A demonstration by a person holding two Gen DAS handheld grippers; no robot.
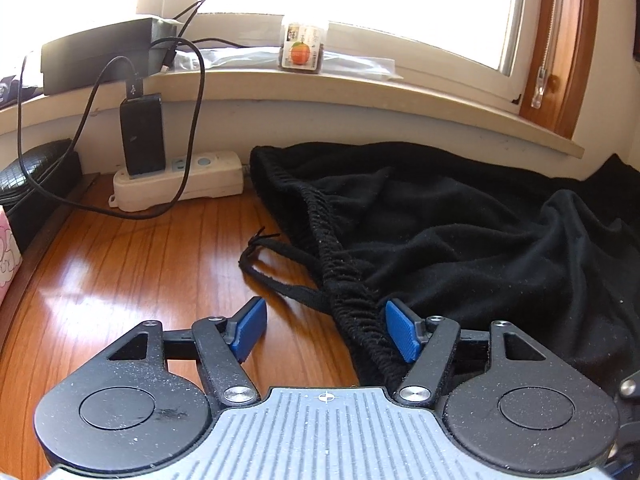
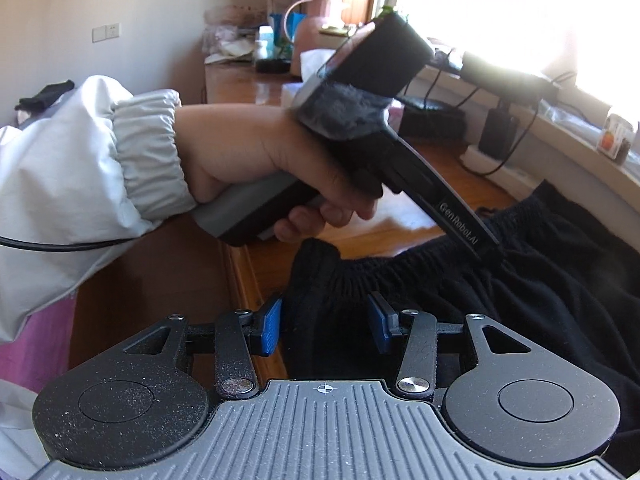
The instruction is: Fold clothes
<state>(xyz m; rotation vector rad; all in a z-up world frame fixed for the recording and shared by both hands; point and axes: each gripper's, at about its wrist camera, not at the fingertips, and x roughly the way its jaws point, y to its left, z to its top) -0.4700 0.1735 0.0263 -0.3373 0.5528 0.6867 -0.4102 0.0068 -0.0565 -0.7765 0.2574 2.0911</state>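
1. Garment: black trousers (image 1: 460, 216) with elastic waistband (image 1: 344, 280), heaped in loose folds on wooden table (image 1: 132, 264); filling right half of left wrist view, reaching back to wall below window sill (image 1: 360, 92).
2. Orientation: waistband end turned toward left side of table and near edge; gathered band running from far left, near power strip (image 1: 180, 184), diagonally down to near right; cloth trailing away to the right, out of frame; far end not visible, so full long axis cannot be told.
3. Drawstring (image 1: 276, 268): looped flat on bare wood just left of waistband, frayed tip pointing away from the camera.
4. Left gripper (image 1: 326, 330): blue pads (image 1: 402, 336) spread apart; waistband lying between them, against right pad only; left pad over bare wood; nothing clamped.
5. Right gripper (image 2: 325, 326): pads apart; corner of trousers (image 2: 460, 288) standing in the gap at table edge, touching or nearly touching both pads; clamped or not, cannot be told with certainty, gap appearing wide.
6. Hand (image 2: 280, 164) in white sleeve (image 2: 100, 168) wrapped around handle of left tool, seen in right wrist view above waistband.
7. Edges: near table edge directly under right gripper; trouser corner overhanging it slightly.
8. Open room: bare wood to the left of garment, bounded at rear by power strip, black charger (image 1: 142, 136) and cables; small jar (image 1: 302, 48) on sill, well apart.
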